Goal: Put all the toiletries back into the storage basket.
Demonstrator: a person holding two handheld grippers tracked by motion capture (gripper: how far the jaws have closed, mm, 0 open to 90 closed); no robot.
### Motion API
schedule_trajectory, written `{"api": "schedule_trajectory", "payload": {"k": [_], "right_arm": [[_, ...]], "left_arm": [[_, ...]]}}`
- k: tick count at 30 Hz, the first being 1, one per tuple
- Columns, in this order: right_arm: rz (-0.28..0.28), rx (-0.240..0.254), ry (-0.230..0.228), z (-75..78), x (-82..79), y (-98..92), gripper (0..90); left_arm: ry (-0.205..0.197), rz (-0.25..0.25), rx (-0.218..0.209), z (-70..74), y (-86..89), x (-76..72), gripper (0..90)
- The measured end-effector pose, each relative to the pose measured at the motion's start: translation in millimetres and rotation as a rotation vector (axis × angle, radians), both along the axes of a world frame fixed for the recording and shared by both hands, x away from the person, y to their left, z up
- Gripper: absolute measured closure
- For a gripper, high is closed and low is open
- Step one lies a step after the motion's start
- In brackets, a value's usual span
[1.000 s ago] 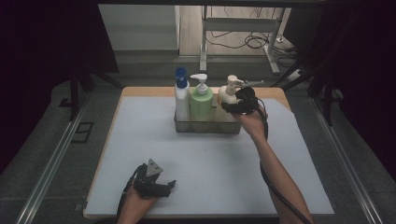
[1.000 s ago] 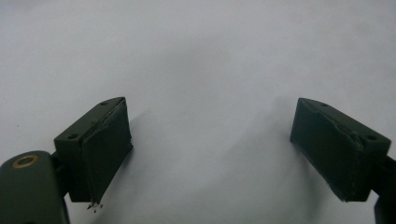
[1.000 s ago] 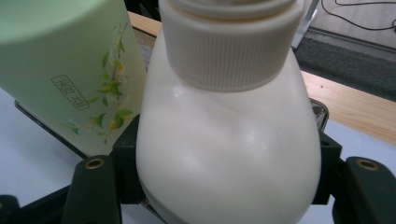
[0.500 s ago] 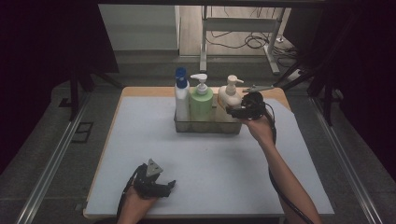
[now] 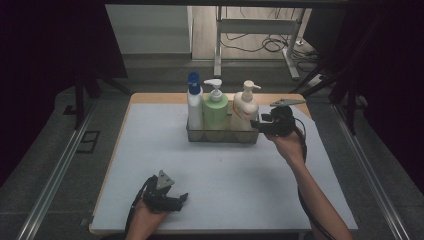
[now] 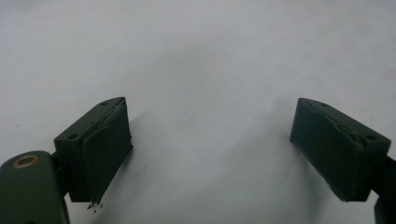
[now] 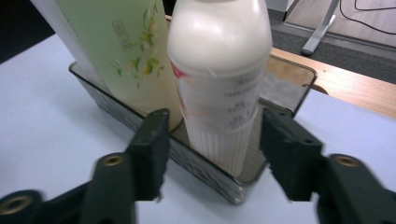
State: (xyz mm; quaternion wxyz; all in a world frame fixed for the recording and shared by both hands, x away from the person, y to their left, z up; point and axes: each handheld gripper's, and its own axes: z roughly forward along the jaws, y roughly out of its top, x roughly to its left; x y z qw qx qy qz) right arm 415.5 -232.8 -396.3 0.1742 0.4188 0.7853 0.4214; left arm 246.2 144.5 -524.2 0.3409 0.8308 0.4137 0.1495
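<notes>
Toward twelve o'clock on the table (image 5: 150, 150), a clear tray (image 5: 222, 136) holds three bottles; the right gripper (image 5: 261, 125) sits at its three o'clock end, jaws apart on either side of the cream bottle (image 7: 219, 79), not touching it. At seven o'clock the left gripper (image 5: 181, 199) rests near the table's edge, jaws wide apart over bare surface.

Three upright bottles (image 5: 216, 107) in a clear tray (image 5: 222, 136).
</notes>
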Motion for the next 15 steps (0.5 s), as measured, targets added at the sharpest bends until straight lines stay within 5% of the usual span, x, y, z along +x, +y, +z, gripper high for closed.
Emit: {"api": "schedule_trajectory", "payload": {"k": [9, 15], "right_arm": [[-0.041, -0.042, -0.017, -3.5, -1.7, -11.6, 67.7], [-0.072, -0.046, -0.004, -10.4, 12.2, -15.2, 84.2]], "left_arm": [[0.001, -0.003, 0.005, 0.2, 0.3, 0.1, 12.1], [0.001, -0.003, 0.005, 0.2, 0.4, 0.2, 12.1]]}}
